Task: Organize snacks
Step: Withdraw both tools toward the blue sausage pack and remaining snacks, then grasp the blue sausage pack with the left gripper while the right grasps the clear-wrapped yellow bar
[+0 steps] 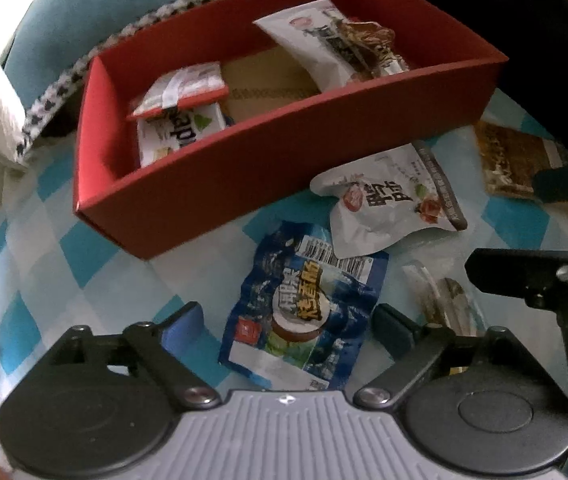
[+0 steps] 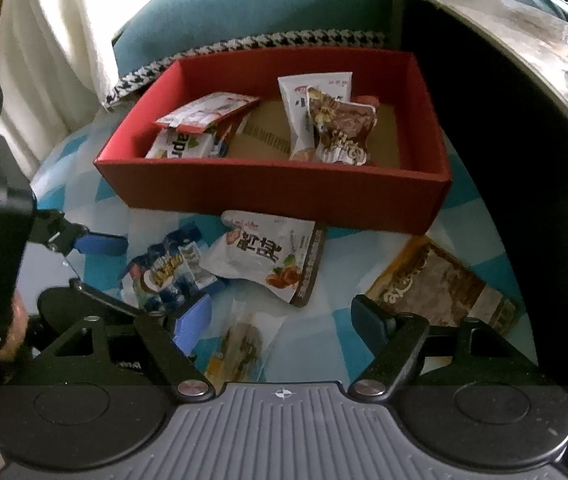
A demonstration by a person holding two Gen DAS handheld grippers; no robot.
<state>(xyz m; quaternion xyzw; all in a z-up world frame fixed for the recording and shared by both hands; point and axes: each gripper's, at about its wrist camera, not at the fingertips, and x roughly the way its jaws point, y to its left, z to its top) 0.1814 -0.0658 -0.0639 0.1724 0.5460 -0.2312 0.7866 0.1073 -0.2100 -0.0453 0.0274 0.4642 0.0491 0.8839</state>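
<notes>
Straddling blue snack packet (image 1: 304, 312), left tool (image 1: 290, 322) (spread wide).

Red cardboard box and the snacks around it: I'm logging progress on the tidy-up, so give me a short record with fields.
container: red cardboard box on the blue-and-white checked tablecloth
inside box: four packets, two at each end
outside box: blue foil snack packet, white pouch with black lettering, brown flat packet, clear-wrapped snack
left gripper: open, straddling the blue foil snack packet
right gripper: open, above the clear-wrapped snack
held: nothing
</notes>
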